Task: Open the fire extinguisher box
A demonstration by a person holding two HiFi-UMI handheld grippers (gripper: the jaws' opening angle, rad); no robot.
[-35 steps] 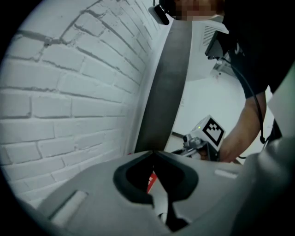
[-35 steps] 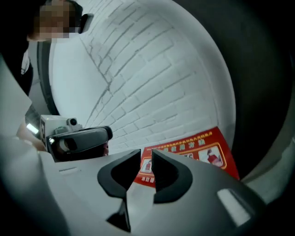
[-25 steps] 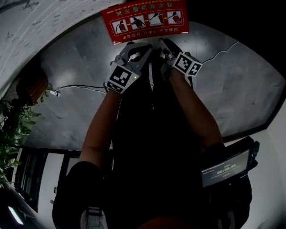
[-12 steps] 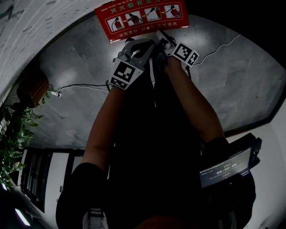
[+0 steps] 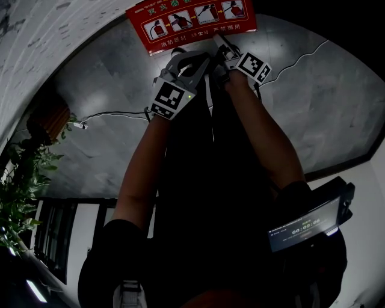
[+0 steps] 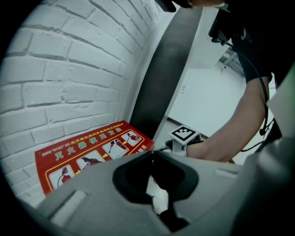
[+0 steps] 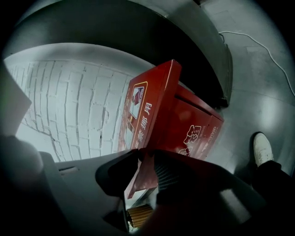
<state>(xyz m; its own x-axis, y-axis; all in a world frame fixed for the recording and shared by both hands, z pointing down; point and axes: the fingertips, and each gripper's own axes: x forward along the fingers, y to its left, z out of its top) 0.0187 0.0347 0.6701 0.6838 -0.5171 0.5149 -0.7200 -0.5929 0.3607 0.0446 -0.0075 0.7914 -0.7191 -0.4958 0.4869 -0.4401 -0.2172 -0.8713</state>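
Finds the fire extinguisher box (image 7: 198, 124), red, on the grey floor (image 5: 102, 78), backed against the white brick wall (image 6: 69, 69); notes its lid (image 5: 192, 18), printed with four instruction pictures, facing up and lying down on the body, or at most barely cracked; cannot tell which from these views.

Finds the front edge of the lid between the jaws of the right gripper (image 7: 147, 157); reads those jaws as partway in, having just been closing, with both pads appearing to bear on the red edge; judges the grip as taken but untested. Finds the left gripper (image 6: 152, 154) just beside the right and near the lid, jaws brought together at the tips, holding nothing.

Judges the task as only begun: approach and bite done; lifting the lid back toward the wall all to come; sees no catch or latch, so cannot rule one out.

Notes round about: a white cable (image 5: 114, 116) across the floor, left of the arms and well apart from the box; a potted plant (image 5: 24, 180) further left; a dark upright panel (image 6: 170, 64) at the end of the wall; a white shoe (image 7: 262, 147) on the floor near the box front; a timer display (image 5: 304, 225) at the person's waist.

Finds nothing lying on the lid; judges the wall close behind as the one likely limit on the swing, and the idle left gripper as needing to keep off the lid.
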